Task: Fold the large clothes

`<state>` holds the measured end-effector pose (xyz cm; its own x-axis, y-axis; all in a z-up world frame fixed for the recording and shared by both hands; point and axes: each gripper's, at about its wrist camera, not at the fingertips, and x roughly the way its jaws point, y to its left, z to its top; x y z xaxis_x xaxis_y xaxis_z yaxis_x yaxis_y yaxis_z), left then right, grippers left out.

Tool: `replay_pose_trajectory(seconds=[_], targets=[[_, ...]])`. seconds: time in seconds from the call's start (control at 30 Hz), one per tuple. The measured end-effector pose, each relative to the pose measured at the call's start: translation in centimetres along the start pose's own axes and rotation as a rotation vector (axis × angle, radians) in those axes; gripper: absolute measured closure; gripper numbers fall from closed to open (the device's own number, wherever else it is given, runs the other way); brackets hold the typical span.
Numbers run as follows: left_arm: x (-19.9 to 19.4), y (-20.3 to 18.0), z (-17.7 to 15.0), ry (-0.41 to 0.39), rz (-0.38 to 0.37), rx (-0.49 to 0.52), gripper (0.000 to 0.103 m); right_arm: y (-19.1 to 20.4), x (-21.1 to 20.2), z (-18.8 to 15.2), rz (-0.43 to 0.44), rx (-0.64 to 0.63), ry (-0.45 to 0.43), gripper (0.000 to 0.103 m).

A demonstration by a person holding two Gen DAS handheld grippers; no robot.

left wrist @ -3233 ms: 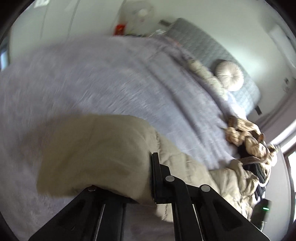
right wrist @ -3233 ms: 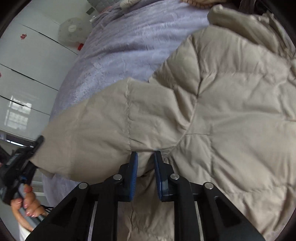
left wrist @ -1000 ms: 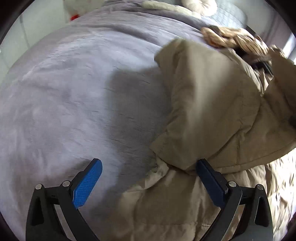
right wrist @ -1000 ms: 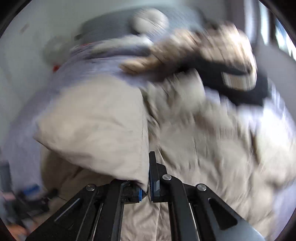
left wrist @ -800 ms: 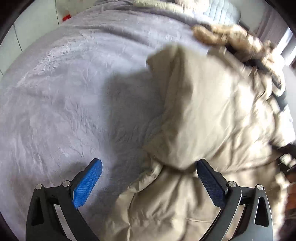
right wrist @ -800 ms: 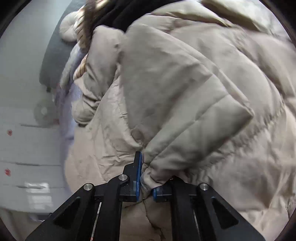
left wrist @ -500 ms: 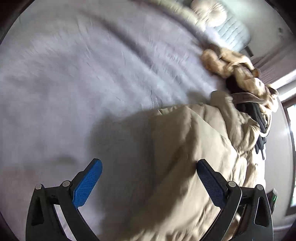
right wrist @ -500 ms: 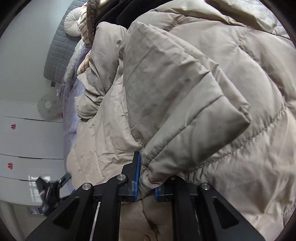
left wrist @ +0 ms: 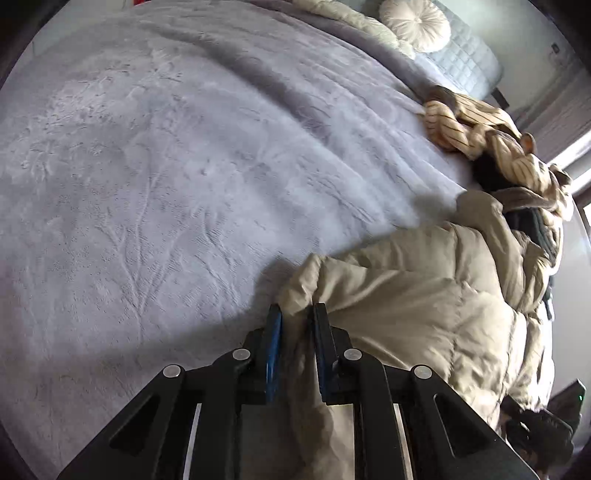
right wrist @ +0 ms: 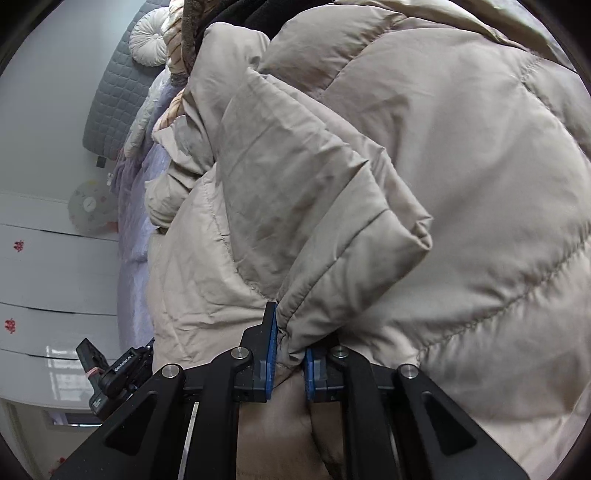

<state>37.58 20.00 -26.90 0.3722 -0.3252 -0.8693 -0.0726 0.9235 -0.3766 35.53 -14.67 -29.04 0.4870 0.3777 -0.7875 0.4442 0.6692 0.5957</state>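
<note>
Left gripper (left wrist: pixel 295 321), spread wide over bare blanket half second ago, now clamped on puffer jacket (left wrist: pixel 413 295) edge. Right gripper (right wrist: pixel 290 332) unchanged, pinching folded jacket cuff or hem.
Jacket: beige, quilted, bunched on lilac bed blanket (left wrist: pixel 166 166), beside striped garment pile (left wrist: pixel 480 136).
Relation: bulk lies ahead-right of left fingers; long axis runs toward pile.
Pose: both grippers low, pointing forward over bed.

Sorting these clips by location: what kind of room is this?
Most likely a bedroom: a wide bed with a lilac blanket, a grey quilted headboard, a round cushion, and clothes heaped beside the beige puffer jacket.
</note>
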Motion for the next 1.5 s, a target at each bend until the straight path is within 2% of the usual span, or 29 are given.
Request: replay_pose_trajectory(seconds=[0.07, 0.17, 0.23, 0.3, 0.37, 0.57, 0.63, 0.7, 0.73, 0.8, 0.87, 0.9, 0.97, 1.13, 1.17, 1.23, 1.37, 1.5], targets=[[-0.5, -0.1, 0.4, -0.025, 0.028, -0.022, 0.085, -0.1, -1.1, -1.1, -0.011, -0.01, -0.003, 0.092], [-2.0, -0.6, 1.0, -0.064, 0.105, 0.009, 0.085, -0.7, -2.7, -2.2, -0.02, -0.016, 0.009, 0.092], [-3.4, -1.0, 1.2, -0.091, 0.134, 0.042, 0.085, -0.8, -4.1, -2.9, -0.004, -0.048, 0.036, 0.085], [-5.0, -1.2, 0.7, -0.11, 0.133, 0.073, 0.085, -0.2, -5.7, -3.2, -0.016, -0.112, 0.038, 0.064], [-6.5, -1.6, 0.2, -0.117, 0.115, 0.109, 0.085, 0.3, -7.7, -3.4, -0.043, -0.174, -0.002, 0.059], [-7.3, -3.4, -1.8, -0.106, 0.096, 0.172, 0.085, 1.3, -11.8, -2.5, -0.194, -0.309, -0.176, 0.058], [-6.6, -4.1, -2.0, -0.099, 0.102, 0.182, 0.085, 1.2, -12.1, -2.6, -0.171, -0.367, -0.163, 0.059], [-5.9, -4.6, -2.7, -0.085, 0.099, 0.174, 0.085, 2.2, -11.6, -2.9, -0.174, -0.455, -0.156, 0.073], [-5.4, -4.7, -3.0, -0.076, 0.1, 0.169, 0.085, 2.7, -11.2, -3.2, -0.194, -0.502, -0.156, 0.074], [-4.3, -5.0, -3.8, -0.059, 0.12, 0.173, 0.085, 2.9, -8.8, -3.1, -0.294, -0.58, -0.125, 0.076], [-3.3, -5.2, -4.8, -0.052, 0.158, 0.194, 0.085, 0.9, -6.9, -2.8, -0.363, -0.52, -0.07, 0.077], [-2.7, -5.2, -5.3, -0.046, 0.166, 0.201, 0.085, -0.2, -6.4, -2.7, -0.377, -0.481, -0.058, 0.082], [-1.8, -5.1, -6.1, -0.044, 0.168, 0.212, 0.085, -3.0, -6.4, -2.7, -0.343, -0.41, -0.067, 0.085], [-1.6, -6.0, -6.6, -0.048, 0.225, 0.242, 0.084, -3.7, -8.0, -3.5, -0.324, -0.451, -0.078, 0.086], [-2.0, -6.2, -6.6, -0.045, 0.229, 0.242, 0.084, -3.7, -8.5, -3.5, -0.316, -0.446, -0.077, 0.082], [-3.5, -6.7, -6.8, -0.046, 0.224, 0.253, 0.084, -3.6, -10.1, -3.9, -0.293, -0.425, -0.087, 0.081], [-6.5, -8.1, -8.1, -0.06, 0.208, 0.296, 0.084, -3.8, -13.6, -4.8, -0.22, -0.369, -0.091, 0.06], [-8.3, -9.4, -10.1, -0.047, 0.2, 0.31, 0.084, -4.8, -15.9, -5.8, -0.192, -0.33, -0.059, 0.054]])
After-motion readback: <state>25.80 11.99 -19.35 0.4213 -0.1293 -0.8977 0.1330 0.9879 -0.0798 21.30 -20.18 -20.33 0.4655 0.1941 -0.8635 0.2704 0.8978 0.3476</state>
